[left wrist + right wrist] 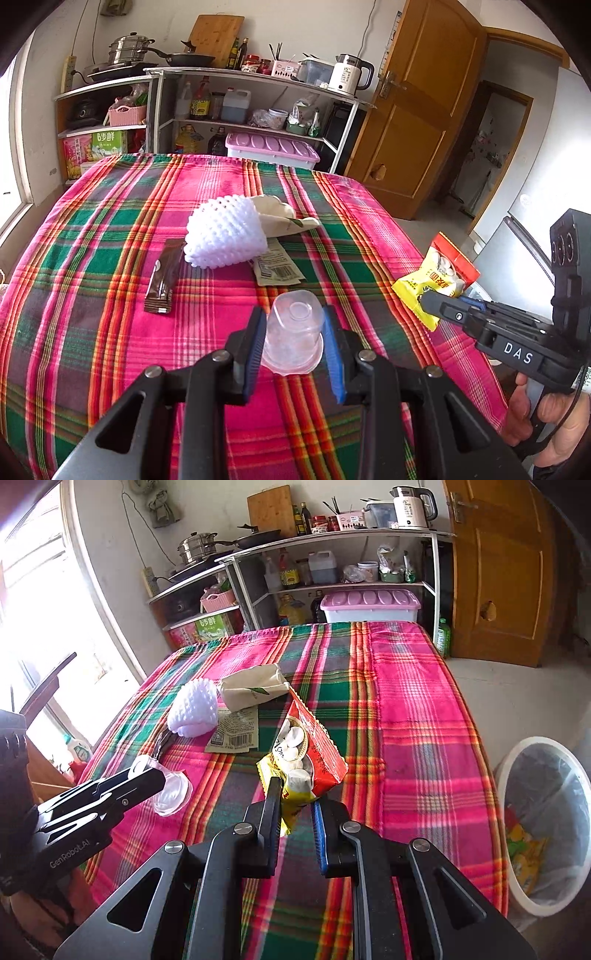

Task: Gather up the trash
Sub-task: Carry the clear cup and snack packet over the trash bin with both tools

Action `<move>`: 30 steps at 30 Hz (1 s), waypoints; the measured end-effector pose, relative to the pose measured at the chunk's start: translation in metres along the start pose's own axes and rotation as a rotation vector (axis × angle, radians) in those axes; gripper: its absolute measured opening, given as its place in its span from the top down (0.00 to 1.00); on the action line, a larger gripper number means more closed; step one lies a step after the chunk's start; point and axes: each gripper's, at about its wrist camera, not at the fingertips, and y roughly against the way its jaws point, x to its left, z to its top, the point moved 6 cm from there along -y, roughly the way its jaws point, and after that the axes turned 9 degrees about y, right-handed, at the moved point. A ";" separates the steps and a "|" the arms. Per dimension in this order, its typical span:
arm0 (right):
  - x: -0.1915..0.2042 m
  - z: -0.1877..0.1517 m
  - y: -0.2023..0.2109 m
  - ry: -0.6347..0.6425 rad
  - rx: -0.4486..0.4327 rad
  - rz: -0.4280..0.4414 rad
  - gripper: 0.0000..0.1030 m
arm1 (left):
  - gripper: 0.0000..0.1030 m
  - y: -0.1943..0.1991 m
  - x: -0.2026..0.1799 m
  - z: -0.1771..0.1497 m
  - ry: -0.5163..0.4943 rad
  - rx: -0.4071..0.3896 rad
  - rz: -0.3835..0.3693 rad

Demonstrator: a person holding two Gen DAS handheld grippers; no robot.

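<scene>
Pinched between the blue pads of the left gripper (294, 334) is a clear plastic cup (293, 330), held upside down with its rim toward the camera, over the plaid tablecloth (110, 240). From the right wrist view the same cup (173, 792) is seen clamped in the left gripper (146, 775) near the table's left edge.

A red-and-yellow snack packet (306, 753) is gripped at its yellow lower end by the right gripper (297, 797), whose fingers are closed on it; the packet is raised above the cloth. In the left wrist view the packet (437, 277) is seen held at the right table edge by the right gripper (430, 299).

Further back on the cloth a white foam fruit net (225, 232) is lying against a crumpled paper bag (280, 216), with a flat barcoded wrapper (277, 267) partly beneath it and a brown wrapper (162, 280) just to its left.

A white trash bin (546, 827) lined with a clear bag is standing on the floor beside the table's right side, with coloured wrappers inside.
</scene>
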 end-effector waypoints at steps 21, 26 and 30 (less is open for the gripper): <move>-0.128 -0.057 0.094 -0.197 -0.072 -0.125 0.85 | 0.69 -0.026 -0.158 -0.021 -0.162 0.063 -0.131; -0.164 -0.068 0.099 -0.243 -0.069 -0.163 0.85 | 0.69 -0.045 -0.194 -0.023 -0.185 0.081 -0.176; -0.189 -0.077 0.099 -0.280 -0.062 -0.187 0.85 | 0.69 -0.063 -0.218 -0.023 -0.200 0.101 -0.203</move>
